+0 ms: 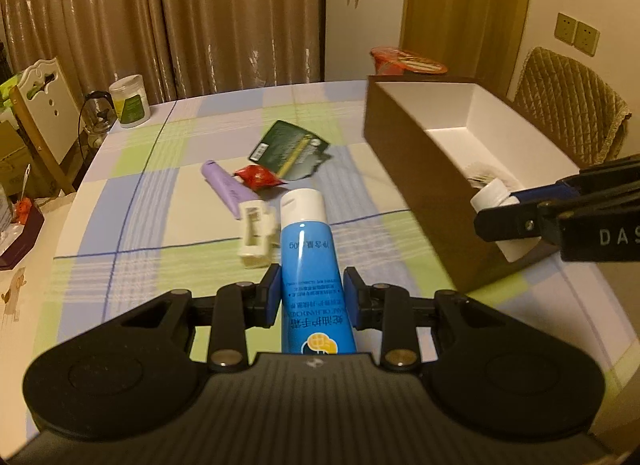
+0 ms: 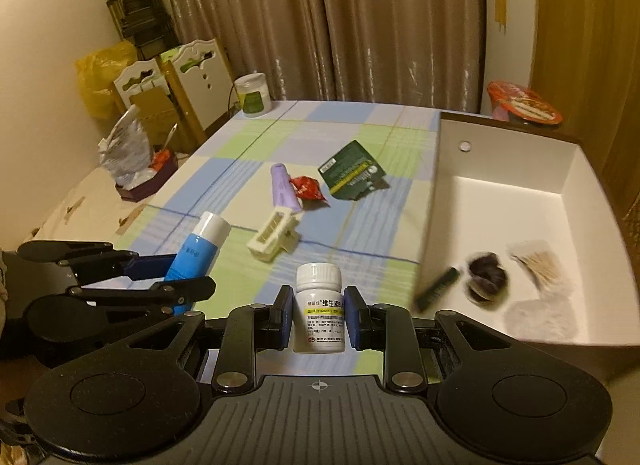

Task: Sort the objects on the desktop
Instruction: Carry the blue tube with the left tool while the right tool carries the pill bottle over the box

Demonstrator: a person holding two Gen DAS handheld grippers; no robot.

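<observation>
My left gripper (image 1: pixel 311 289) is shut on a blue hand-cream tube (image 1: pixel 308 265) with a white cap, held above the checked tablecloth; it also shows in the right wrist view (image 2: pixel 176 285). My right gripper (image 2: pixel 317 305) is shut on a white pill bottle (image 2: pixel 319 309), held left of the open brown box (image 2: pixel 512 201); the bottle shows in the left wrist view (image 1: pixel 494 195) by the box's near corner. On the cloth lie a purple tube (image 2: pixel 284 187), a red wrapper (image 2: pixel 306 187), a dark green packet (image 2: pixel 352 169) and a cream clip (image 2: pixel 274 235).
The box (image 1: pixel 404 153) holds cotton swabs (image 2: pixel 538 263), a dark round item (image 2: pixel 486 275) and a dark stick (image 2: pixel 438 289). A white jar (image 1: pixel 130 101) stands at the table's far left corner. A red-lidded bowl (image 1: pixel 408 61) sits behind the box. Chairs stand around the table.
</observation>
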